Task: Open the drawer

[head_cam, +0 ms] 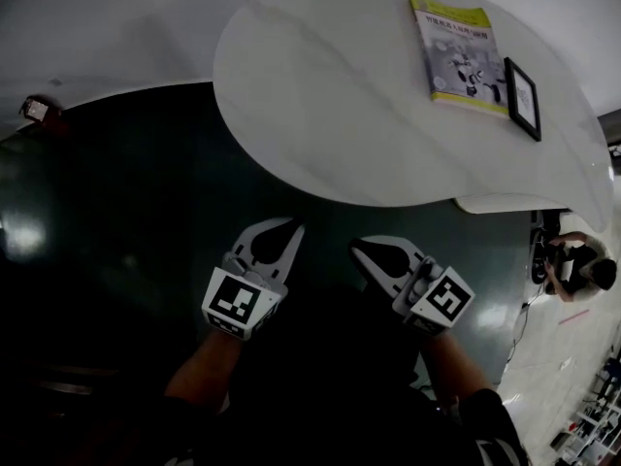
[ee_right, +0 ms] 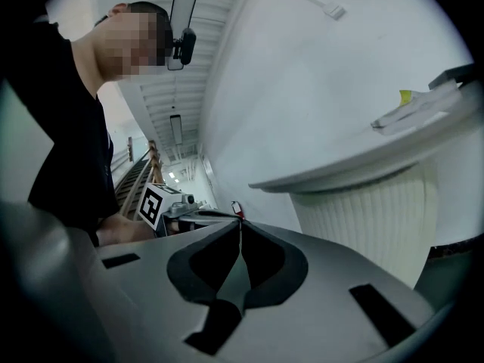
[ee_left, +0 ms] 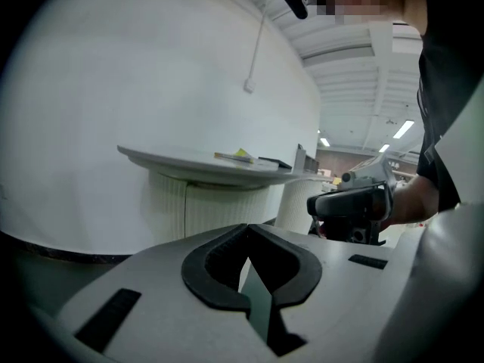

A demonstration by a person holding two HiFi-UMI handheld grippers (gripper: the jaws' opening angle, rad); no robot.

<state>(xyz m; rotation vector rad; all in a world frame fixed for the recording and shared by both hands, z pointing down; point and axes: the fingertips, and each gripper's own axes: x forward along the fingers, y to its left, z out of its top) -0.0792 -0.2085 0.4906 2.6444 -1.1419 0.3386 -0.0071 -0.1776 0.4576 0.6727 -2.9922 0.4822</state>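
Note:
No drawer shows in any view. In the head view my left gripper (head_cam: 292, 227) and my right gripper (head_cam: 360, 247) hang side by side over dark floor, just in front of the edge of a round white table (head_cam: 320, 95). Both are shut, tips together, with nothing between the jaws. The left gripper view looks along its closed jaws (ee_left: 246, 230) at the table's ribbed white pedestal (ee_left: 215, 206), with the right gripper (ee_left: 352, 206) off to the right. The right gripper view shows its closed jaws (ee_right: 240, 224), the left gripper's marker cube (ee_right: 153, 203) and the pedestal (ee_right: 374, 218).
A yellow-edged booklet (head_cam: 461, 54) and a black-framed card (head_cam: 522, 97) lie on the tabletop's far right. A second person (head_cam: 584, 266) sits at the right edge on the light floor. A small device (head_cam: 37, 111) lies on the floor at the far left.

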